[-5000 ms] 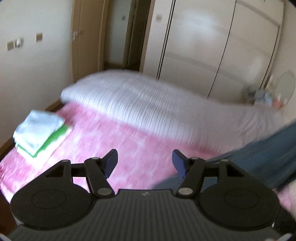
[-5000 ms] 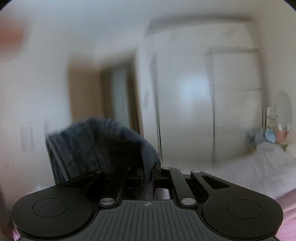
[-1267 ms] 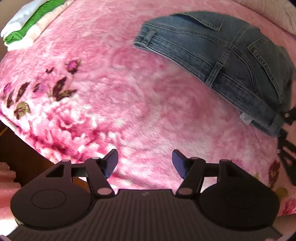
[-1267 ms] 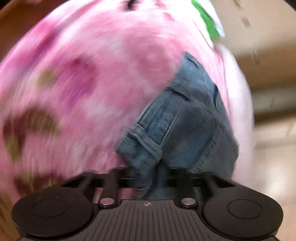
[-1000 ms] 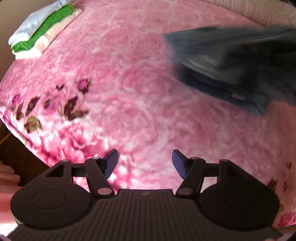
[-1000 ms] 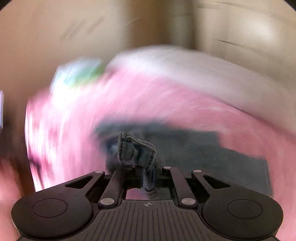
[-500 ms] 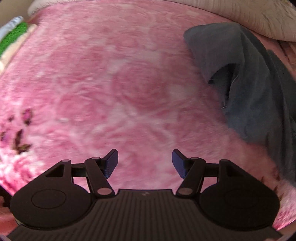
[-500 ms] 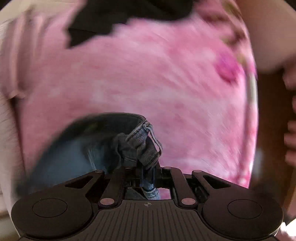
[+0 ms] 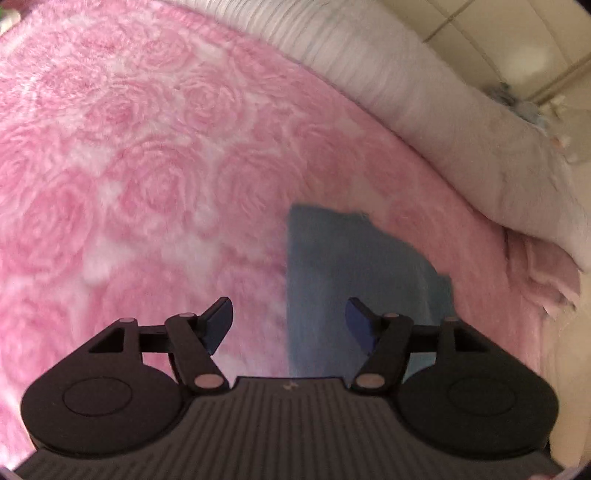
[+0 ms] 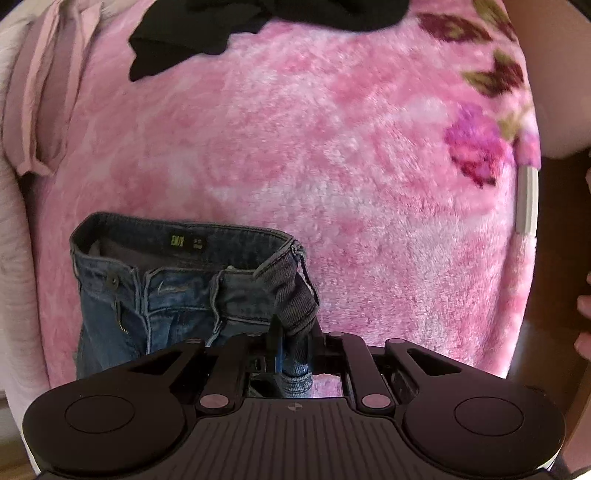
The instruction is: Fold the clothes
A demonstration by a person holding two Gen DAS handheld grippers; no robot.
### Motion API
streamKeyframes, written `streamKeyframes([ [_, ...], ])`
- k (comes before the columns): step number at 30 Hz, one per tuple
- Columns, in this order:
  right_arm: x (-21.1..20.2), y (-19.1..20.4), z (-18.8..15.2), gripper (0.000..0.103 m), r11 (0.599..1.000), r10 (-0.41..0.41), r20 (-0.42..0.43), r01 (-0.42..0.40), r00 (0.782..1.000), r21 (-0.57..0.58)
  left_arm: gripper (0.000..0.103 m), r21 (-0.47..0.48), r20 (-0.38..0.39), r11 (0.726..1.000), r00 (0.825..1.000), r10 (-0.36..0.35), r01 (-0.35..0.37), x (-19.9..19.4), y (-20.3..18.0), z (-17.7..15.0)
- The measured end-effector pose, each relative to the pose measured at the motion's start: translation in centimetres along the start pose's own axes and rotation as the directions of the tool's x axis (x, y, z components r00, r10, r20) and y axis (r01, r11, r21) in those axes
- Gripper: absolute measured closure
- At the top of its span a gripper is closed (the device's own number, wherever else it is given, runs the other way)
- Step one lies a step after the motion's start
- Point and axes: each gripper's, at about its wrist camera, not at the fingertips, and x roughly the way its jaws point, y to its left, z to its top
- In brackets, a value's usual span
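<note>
Right wrist: right hand-held gripper (image 10: 293,354) clamped on jeans (image 10: 177,291) waistband; left hand-held gripper (image 9: 288,317) apart

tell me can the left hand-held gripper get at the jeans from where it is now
Probably yes. The left hand-held gripper is open and empty, and blue denim of the jeans lies flat on the pink blanket just ahead of its fingers with nothing between. The right hand-held gripper grips the waistband elsewhere.

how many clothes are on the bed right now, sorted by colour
blue denim: 1, the jeans, waistband pinched in the right gripper
black: 1, a black garment at the far edge of the pink blanket
total: 2
The left gripper is open, holding nothing.
</note>
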Motion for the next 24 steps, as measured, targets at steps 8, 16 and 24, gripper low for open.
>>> streamKeyframes([
  [8,0.6,0.4,0.4,0.088,0.999,-0.036,0.001,0.036,0.999,0.021,0.038,-0.081,-0.163,0.996,0.987,0.016,-0.03,10.5,-2.1,10.1],
  [16,0.5,-0.6,-0.2,0.086,1.0,-0.013,0.027,0.012,1.0,0.027,0.096,0.05,-0.296,0.995,0.95,0.095,-0.084,16.4,-3.9,8.4],
  [24,-3.6,0.8,-2.1,0.096,0.987,0.158,0.098,-0.156,0.983,-0.022,0.098,0.102,0.088,0.993,0.994,-0.06,0.051,0.1,-2.2,11.2],
])
